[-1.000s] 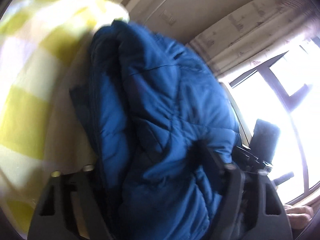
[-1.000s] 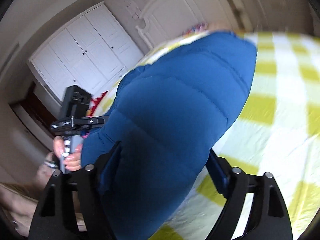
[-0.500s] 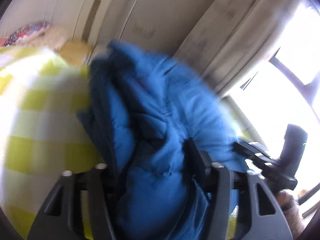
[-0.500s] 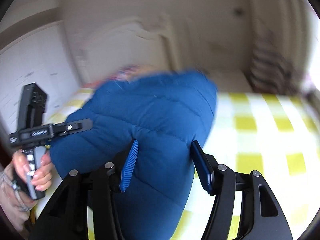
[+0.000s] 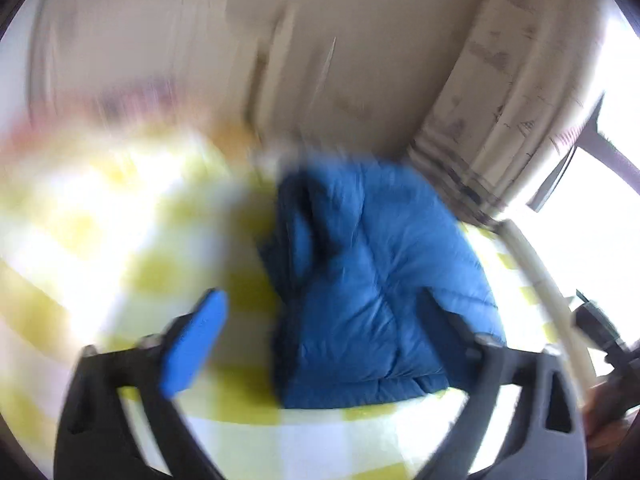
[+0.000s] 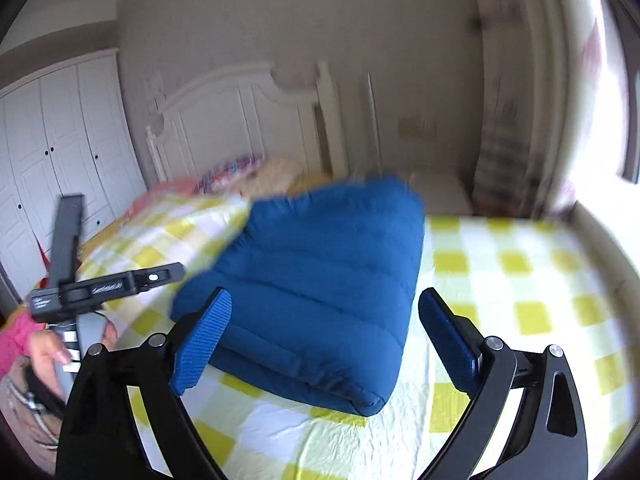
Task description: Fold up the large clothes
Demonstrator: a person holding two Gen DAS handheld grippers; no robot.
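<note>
A blue quilted jacket (image 6: 316,284) lies folded into a thick block on the yellow-and-white checked bed sheet (image 6: 520,280). My right gripper (image 6: 326,336) hangs just in front of it, its jaws opening wide, blue pads clear of the fabric. In the blurred left wrist view the same folded jacket (image 5: 372,280) sits on the sheet (image 5: 100,240). My left gripper (image 5: 320,332) is drawn back from it, jaws opening, with nothing pressed between the pads. The left gripper's body (image 6: 96,284) and the hand holding it show at the left of the right wrist view.
A white headboard (image 6: 248,120) and pillows (image 6: 240,172) stand at the far end of the bed. White wardrobe doors (image 6: 52,140) fill the left wall. A curtain (image 5: 500,100) and a bright window (image 5: 600,220) lie to the right.
Both grippers were closed on the blue jacket; now both have let go, spread wide and pulled back and up. The jacket lies folded on the bed.
</note>
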